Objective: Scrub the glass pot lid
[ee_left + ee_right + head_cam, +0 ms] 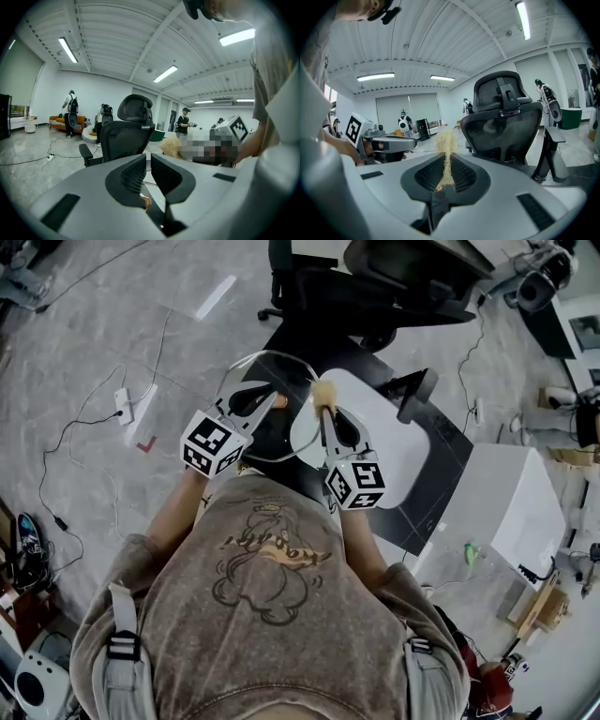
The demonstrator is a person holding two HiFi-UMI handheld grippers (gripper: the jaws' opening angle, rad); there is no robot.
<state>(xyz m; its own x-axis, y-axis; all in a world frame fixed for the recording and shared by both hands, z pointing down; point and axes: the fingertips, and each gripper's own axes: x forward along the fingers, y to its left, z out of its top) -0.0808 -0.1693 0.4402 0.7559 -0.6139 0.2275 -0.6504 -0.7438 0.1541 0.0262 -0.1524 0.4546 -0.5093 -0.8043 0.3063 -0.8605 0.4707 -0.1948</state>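
In the head view the round glass pot lid [286, 381] is held up in front of the person's chest, over the floor. My left gripper [255, 401] is shut on the lid's left side. In the left gripper view [146, 161] the jaws stand almost together, with a thin rim and a copper-coloured bit [146, 202] between them. My right gripper [328, 416] is shut on a tan fibre scrub brush [325, 392], whose tuft rests at the lid's right edge. The brush [447, 140] rises straight up between the right gripper's [447, 159] jaws.
A black office chair [375, 282] stands just beyond the lid. A white rounded board [389, 442] lies on a black mat [445, 460], with a white box [520, 502] to the right. Cables and a power strip [125, 404] lie on the floor at the left. Several people stand far off.
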